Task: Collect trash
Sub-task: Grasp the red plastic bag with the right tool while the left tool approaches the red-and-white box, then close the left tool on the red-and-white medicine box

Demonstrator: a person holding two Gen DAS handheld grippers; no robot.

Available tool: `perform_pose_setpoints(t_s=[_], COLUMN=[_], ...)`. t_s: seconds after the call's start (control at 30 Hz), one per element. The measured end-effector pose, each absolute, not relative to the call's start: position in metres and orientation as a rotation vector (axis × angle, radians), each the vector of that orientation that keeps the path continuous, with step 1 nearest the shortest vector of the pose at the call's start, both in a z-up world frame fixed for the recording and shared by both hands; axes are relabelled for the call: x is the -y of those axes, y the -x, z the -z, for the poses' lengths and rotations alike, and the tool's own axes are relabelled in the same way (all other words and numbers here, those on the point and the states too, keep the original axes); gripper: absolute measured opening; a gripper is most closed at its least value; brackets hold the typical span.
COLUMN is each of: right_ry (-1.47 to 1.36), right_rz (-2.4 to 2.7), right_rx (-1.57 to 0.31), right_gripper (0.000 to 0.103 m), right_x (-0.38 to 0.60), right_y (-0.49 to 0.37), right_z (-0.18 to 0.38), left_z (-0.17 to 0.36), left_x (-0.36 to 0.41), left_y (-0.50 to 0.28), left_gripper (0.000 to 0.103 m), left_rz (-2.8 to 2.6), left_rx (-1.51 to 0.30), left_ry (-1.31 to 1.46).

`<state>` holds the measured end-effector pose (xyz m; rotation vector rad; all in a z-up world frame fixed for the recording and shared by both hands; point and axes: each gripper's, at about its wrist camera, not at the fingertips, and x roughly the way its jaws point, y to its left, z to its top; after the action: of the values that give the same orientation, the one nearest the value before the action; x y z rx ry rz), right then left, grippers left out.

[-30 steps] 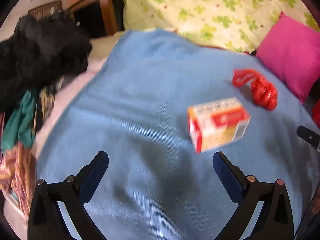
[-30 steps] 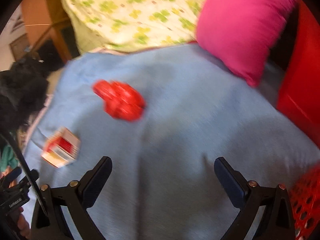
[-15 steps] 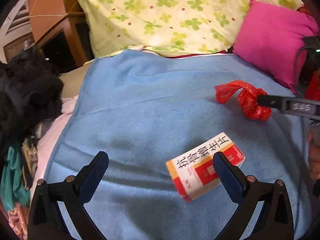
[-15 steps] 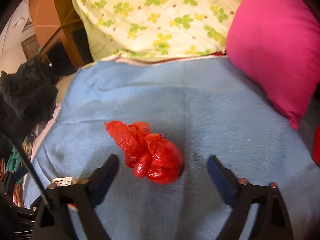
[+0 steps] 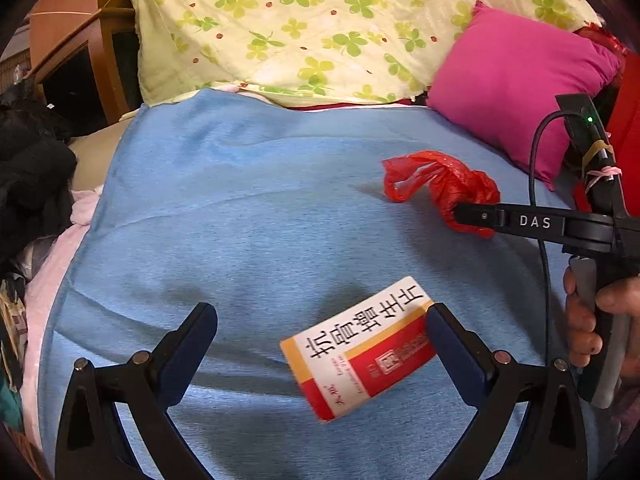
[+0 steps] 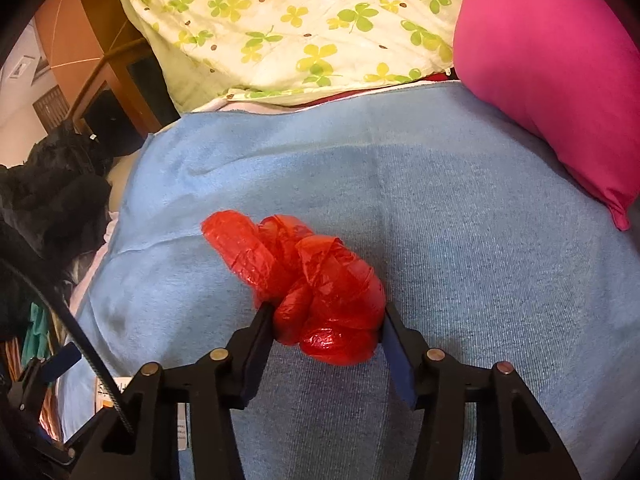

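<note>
Trash on the blue blanket (image 6: 460,208): two pieces, neither lifted yet. Crumpled red plastic bag (image 6: 316,284) lies mid-blanket, near the pink pillow (image 6: 552,64). My right gripper (image 6: 326,326) has its jaws closing around the bag's near end; both pads meet the plastic at its sides, so I count it as gripped, though the bag rests on the cloth. Medicine box (image 5: 358,346), red and white, lies flat nearer me and to the left. My left gripper (image 5: 320,328) hangs over it, jaws wide; the right finger sits at the box's edge, the left finger well clear. No squeeze there.

Progress, as I judge it: early. Bag grasp nearly complete, box only lined up. Lifting and carrying both off remains. No bin identified in either view.
</note>
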<state>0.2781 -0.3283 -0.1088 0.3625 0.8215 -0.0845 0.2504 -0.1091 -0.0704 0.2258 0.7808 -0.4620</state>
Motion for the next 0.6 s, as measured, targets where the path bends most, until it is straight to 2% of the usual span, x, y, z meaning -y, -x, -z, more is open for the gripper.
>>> perform_pose_setpoints(t_s=[0.37, 0.4, 0.53, 0.6], right_ry=[-0.439, -0.446, -0.475, -0.493], right_rz=[0.055, 0.051, 0.034, 0.031], right_rx=[-0.824, -0.825, -0.832, -0.832], right_gripper=[0.053, 0.053, 0.053, 0.053], right_x=[0.337, 0.338, 0.341, 0.343], right_y=[-0.259, -0.257, -0.252, -0.247], right_z=[0.105, 0.105, 0.104, 0.103], left_z=[0.074, 0.075, 0.078, 0.078], left_x=[0.106, 0.106, 0.110, 0.110], left_y=[-0.250, -0.250, -0.249, -0.248], left_gripper=[0.102, 0.100, 0.076, 0.073], left_rz=[0.589, 0.602, 0.629, 0.639], left_rx=[-0.801, -0.806, -0.823, -0.819], left_ry=[-0.166, -0.160, -0.162, -0.165])
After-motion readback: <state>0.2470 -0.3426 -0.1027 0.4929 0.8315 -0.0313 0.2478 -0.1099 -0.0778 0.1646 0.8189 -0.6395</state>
